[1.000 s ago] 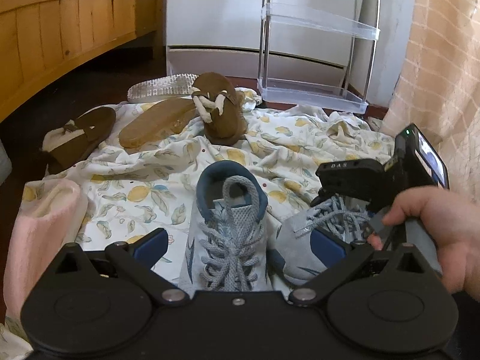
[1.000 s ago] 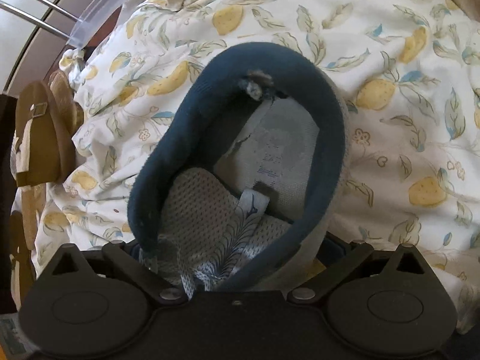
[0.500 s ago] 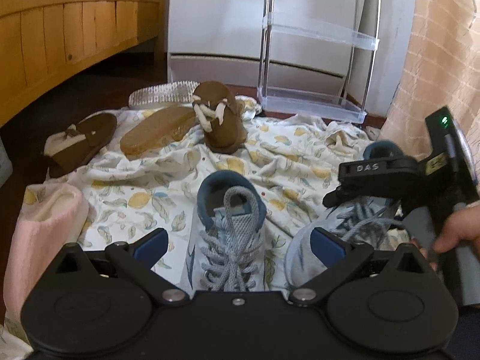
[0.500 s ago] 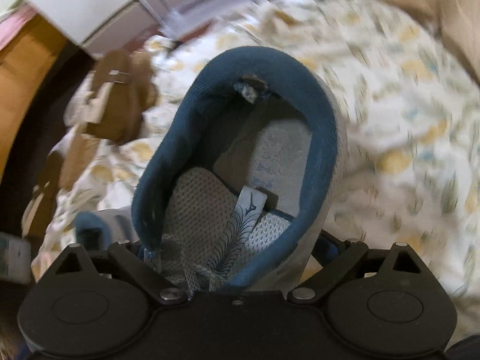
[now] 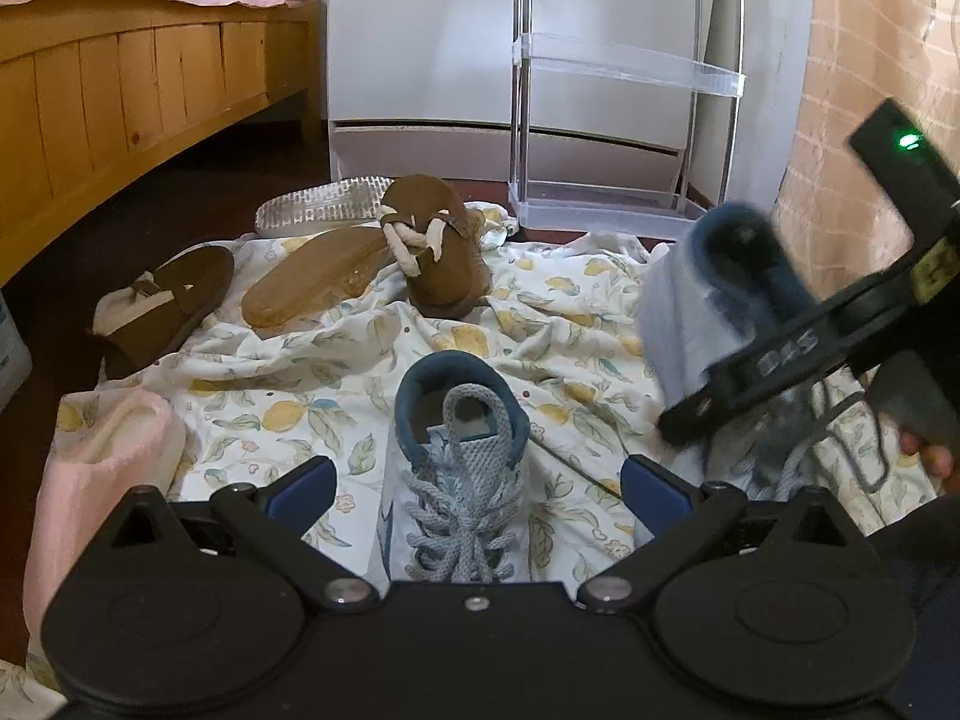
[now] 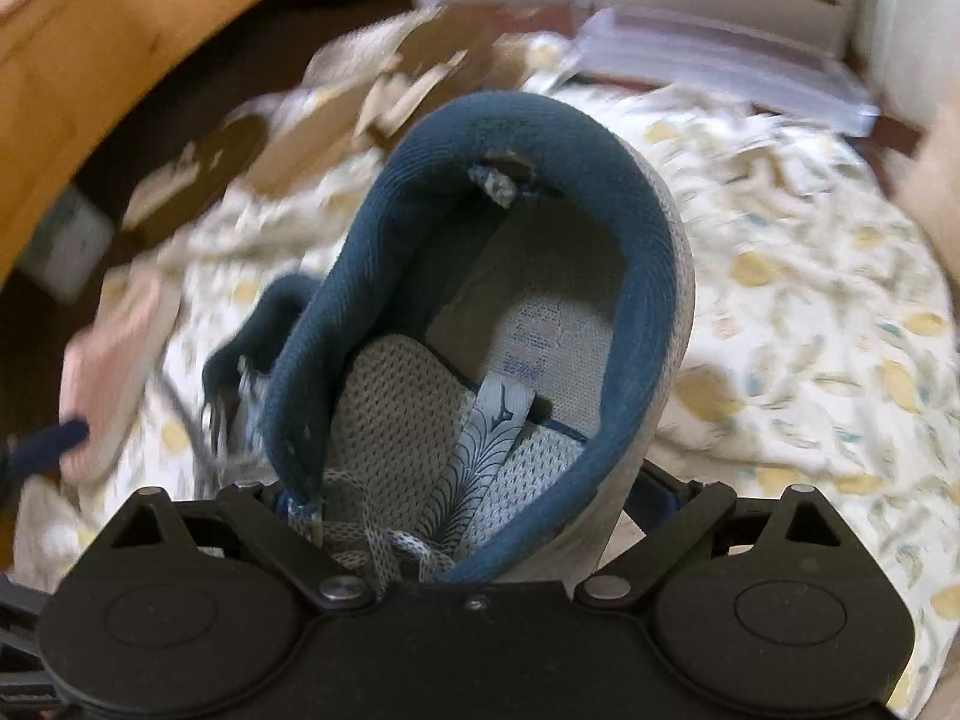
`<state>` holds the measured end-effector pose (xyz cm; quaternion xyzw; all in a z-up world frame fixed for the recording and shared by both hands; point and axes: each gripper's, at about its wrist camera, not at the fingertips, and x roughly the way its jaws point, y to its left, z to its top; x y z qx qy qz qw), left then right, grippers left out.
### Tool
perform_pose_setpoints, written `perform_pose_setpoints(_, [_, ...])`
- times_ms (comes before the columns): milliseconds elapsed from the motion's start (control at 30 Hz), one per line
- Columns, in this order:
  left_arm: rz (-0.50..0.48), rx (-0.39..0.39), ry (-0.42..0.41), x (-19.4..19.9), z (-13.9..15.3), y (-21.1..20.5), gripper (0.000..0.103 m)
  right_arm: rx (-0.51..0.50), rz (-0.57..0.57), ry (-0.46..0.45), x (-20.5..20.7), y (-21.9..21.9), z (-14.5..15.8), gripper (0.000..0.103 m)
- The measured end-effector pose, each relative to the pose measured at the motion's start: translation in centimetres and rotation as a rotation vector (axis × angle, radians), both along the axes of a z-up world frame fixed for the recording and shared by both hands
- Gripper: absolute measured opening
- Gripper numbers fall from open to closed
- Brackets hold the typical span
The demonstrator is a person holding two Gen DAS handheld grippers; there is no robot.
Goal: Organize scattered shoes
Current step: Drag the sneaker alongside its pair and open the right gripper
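Two grey-blue sneakers show: one point(image 5: 459, 468) lies on the lemon-print sheet point(image 5: 336, 378) between the spread-apart left gripper point(image 5: 474, 483) fingers, the other point(image 6: 504, 324) (lifted at three o'clock) is clamped in the right gripper point(image 6: 480, 516), with three brown slippers point(image 5: 432, 246) near the wooden bed point(image 5: 144, 96) and clear rack point(image 5: 624, 120).

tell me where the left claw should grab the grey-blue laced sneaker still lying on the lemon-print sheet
Probably across the midfoot of the grey-blue laced sneaker, one finger on each side wall. It sits upright, toe toward the left claw, which is open and already straddles it. Come straight forward and down; the soft navy collar would likely fold.
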<state>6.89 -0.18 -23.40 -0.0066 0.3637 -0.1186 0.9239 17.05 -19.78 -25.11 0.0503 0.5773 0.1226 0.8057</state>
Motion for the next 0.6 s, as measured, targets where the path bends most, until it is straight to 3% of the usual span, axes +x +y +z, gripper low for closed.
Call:
perform_pose_setpoints(300, [0.024, -0.032, 0.029, 0.7, -0.2, 0.7, 0.103, -0.026, 0.159, 0.028, 1.6, 3.7, -4.9, 0.099])
perform_pose_setpoints(600, [0.037, -0.054, 0.055, 1.1, -0.6, 1.6, 0.103, 0.02, 0.145, 0.102, 3.4, 3.8, -8.1, 0.099])
